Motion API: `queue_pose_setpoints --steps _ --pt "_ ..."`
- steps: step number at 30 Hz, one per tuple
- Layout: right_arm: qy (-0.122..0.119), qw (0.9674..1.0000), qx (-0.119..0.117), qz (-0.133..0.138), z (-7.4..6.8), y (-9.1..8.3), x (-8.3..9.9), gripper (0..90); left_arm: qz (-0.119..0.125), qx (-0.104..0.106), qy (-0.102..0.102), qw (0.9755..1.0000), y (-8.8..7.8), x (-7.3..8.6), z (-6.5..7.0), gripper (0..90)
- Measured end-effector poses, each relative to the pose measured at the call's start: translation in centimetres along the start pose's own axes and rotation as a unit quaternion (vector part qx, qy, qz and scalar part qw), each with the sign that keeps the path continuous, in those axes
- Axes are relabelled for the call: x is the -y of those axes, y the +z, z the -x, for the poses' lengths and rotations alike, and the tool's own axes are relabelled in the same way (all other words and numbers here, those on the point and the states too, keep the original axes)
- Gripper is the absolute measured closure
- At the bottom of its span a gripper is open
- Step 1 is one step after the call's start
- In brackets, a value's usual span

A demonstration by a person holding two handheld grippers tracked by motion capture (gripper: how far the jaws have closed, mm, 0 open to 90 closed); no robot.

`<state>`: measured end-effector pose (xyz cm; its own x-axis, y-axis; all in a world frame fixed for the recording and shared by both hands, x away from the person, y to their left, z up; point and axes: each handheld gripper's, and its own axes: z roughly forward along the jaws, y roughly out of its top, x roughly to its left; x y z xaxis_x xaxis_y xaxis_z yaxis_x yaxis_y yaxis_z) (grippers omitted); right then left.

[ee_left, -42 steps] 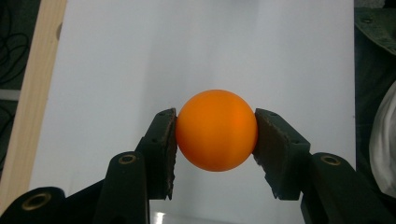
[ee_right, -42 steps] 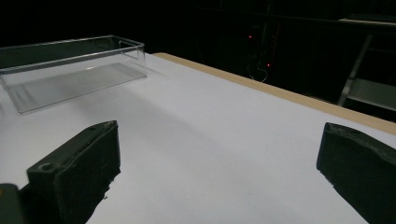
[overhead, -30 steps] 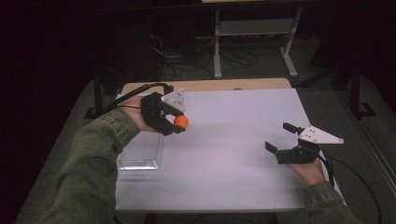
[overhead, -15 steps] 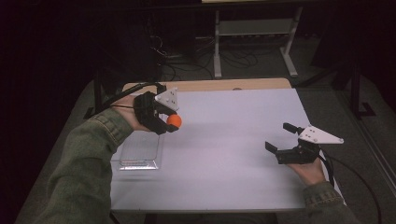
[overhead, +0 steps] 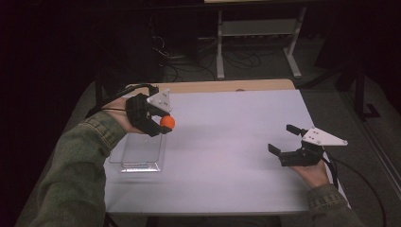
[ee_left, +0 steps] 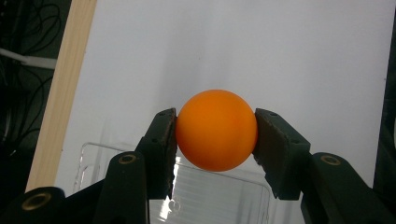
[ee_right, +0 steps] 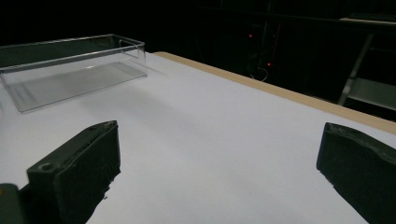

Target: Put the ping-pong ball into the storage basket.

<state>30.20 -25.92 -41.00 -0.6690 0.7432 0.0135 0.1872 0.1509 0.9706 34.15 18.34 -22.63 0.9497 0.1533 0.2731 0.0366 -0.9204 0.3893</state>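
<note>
My left gripper [overhead: 166,123] is shut on an orange ball [overhead: 167,122], held in the air over the far right edge of a clear plastic tray [overhead: 137,156] at the table's left. Seen along the left gripper's jaws, the ball [ee_left: 216,129] is pinched between both pads, with the tray's rim [ee_left: 187,184] just beneath it. At the table's right, my right gripper [overhead: 283,138] hovers low over the white surface, its jaws wide open and nothing between them. From the right gripper view the tray [ee_right: 70,70] lies far off at the upper left.
The white tabletop [overhead: 236,137] has a wooden strip [overhead: 217,86] along its far edge. Behind the table stand a white metal frame [overhead: 257,38] and loose cables on a dark floor.
My left gripper has carried the ball a little to the left and toward the tray. The right gripper has stayed where it was.
</note>
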Motion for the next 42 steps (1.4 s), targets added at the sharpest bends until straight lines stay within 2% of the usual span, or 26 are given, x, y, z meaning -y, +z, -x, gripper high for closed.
queue_pose_setpoints --steps 13,22,33,38,42 --pt "0.001 1.0000 0.000 -0.001 0.0 0.0 0.0 0.0 -0.039 -0.007 -0.006 0.9992 -0.2 0.9 -0.4 50.6" --pt "-0.001 1.0000 -0.001 -0.002 -0.1 0.1 0.0 0.0 -0.053 -0.007 -0.017 0.9984 -0.3 2.2 -0.6 50.6" --pt "-0.002 1.0000 -0.003 -0.003 -0.2 0.1 0.0 0.0 -0.080 -0.003 -0.027 0.9964 -0.9 3.1 -0.8 50.6" --pt "-0.002 1.0000 -0.002 -0.003 -0.1 0.1 0.0 0.0 -0.096 0.001 -0.033 0.9948 -0.9 3.9 -0.8 50.6" --pt "-0.002 1.0000 -0.003 -0.003 -0.2 0.1 0.0 0.0 -0.101 -0.001 -0.037 0.9942 -1.2 4.4 -0.9 50.6"
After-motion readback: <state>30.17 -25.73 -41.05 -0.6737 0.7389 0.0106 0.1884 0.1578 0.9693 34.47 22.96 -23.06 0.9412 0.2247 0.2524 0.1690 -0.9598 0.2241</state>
